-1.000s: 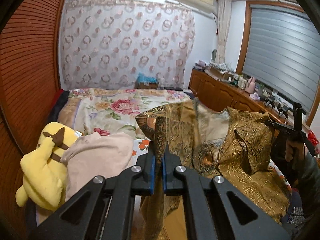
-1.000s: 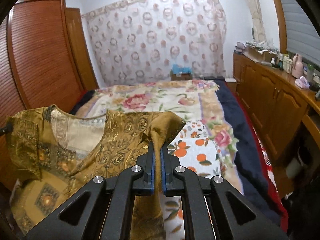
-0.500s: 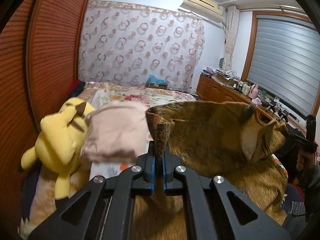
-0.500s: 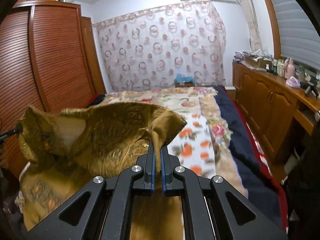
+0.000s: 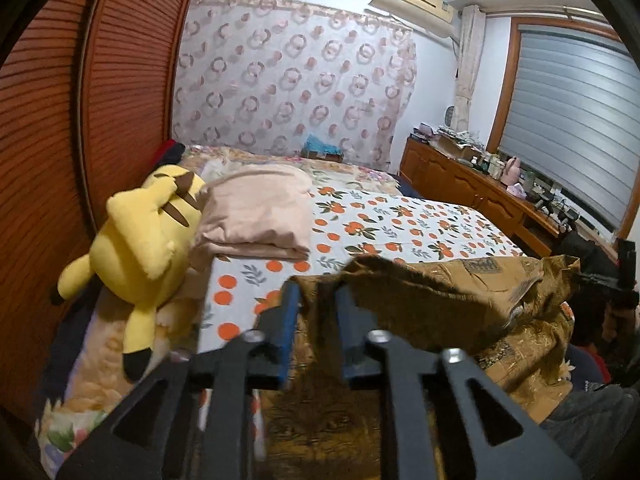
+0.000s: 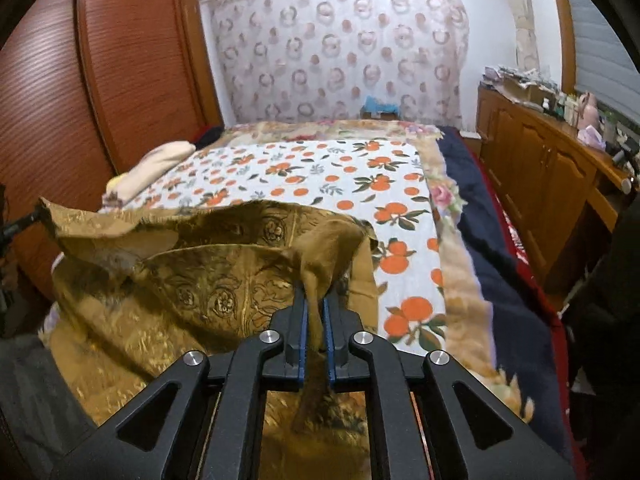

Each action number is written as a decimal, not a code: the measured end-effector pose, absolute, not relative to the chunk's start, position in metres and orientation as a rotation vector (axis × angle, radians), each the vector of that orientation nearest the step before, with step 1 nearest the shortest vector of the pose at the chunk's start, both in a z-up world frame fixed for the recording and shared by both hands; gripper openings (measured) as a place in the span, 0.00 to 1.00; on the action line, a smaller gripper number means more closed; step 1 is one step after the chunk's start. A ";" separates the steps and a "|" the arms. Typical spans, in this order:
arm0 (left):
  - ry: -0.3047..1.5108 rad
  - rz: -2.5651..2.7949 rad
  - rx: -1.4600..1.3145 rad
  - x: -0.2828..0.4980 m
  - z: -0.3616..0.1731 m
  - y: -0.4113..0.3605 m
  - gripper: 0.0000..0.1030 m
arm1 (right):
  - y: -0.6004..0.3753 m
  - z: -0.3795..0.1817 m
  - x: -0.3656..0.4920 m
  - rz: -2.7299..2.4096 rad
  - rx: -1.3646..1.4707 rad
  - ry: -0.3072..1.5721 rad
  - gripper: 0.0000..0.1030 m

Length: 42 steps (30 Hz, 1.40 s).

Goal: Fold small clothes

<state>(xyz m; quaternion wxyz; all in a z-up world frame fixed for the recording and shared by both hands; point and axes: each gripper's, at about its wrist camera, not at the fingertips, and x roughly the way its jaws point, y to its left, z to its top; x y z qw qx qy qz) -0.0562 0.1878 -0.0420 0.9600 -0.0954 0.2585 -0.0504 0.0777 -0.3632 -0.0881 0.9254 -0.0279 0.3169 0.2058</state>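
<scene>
Golden-brown brocade makes up the small patterned garment (image 5: 460, 300), which lies spread over the near end of the bed between the two grippers. In the left wrist view a corner of it sits loose between the fingers of the left gripper (image 5: 318, 300); those fingers have just been opening, stand a clear gap apart, and the blue pads do not press on the cloth. In the right wrist view the right gripper (image 6: 316, 308) has its fingers almost together, with a bunched fold of the garment (image 6: 224, 276) running down between the blue pads; these fingers have just been easing apart a little, yet the fold still looks pinched. The cloth is shiny, woven with round medallions and scrolls, and rumpled, one edge lifted in a ridge across its width while the rest sags onto the bed. Beneath it lies a white sheet printed with oranges and green leaves (image 5: 400, 224), over a floral bedspread (image 6: 436, 196) and a dark blue blanket (image 6: 480, 216). A yellow plush toy (image 5: 148, 240) and a folded pale pink cloth (image 5: 260, 216) sit by the reddish-brown slatted wardrobe (image 5: 120, 80). Behind the bed hangs a ring-patterned curtain (image 6: 340, 48); a wooden cabinet (image 6: 540, 160) runs along the right.
</scene>
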 end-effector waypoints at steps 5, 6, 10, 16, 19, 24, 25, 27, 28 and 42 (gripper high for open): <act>0.498 -0.076 -0.185 -0.061 -0.032 0.199 0.42 | -0.377 -0.074 0.071 0.369 -0.098 0.605 0.27; 0.499 -0.071 -0.178 -0.058 -0.031 0.201 0.48 | -0.379 -0.071 0.071 0.356 -0.098 0.596 0.27; 0.508 -0.079 -0.158 -0.044 -0.030 0.202 0.56 | -0.377 -0.061 0.079 0.325 -0.111 0.564 0.37; 0.564 -0.061 -0.122 -0.003 -0.041 0.204 0.56 | -0.362 -0.060 0.110 0.338 -0.129 0.555 0.48; 0.603 -0.060 -0.099 0.015 -0.051 0.204 0.56 | -0.352 -0.066 0.126 0.355 -0.149 0.568 0.51; 0.659 -0.111 -0.092 0.036 -0.069 0.200 0.56 | -0.340 -0.078 0.145 0.376 -0.166 0.593 0.53; 0.682 -0.103 -0.085 0.042 -0.075 0.200 0.56 | -0.339 -0.081 0.150 0.379 -0.172 0.602 0.54; 0.711 -0.110 -0.077 0.050 -0.084 0.198 0.56 | -0.339 -0.086 0.158 0.380 -0.173 0.626 0.56; 0.724 -0.110 -0.076 0.053 -0.088 0.197 0.56 | -0.340 -0.090 0.162 0.384 -0.168 0.638 0.56; 0.871 -0.157 -0.085 0.073 -0.113 0.183 0.56 | -0.332 -0.135 0.196 0.392 -0.156 0.814 0.56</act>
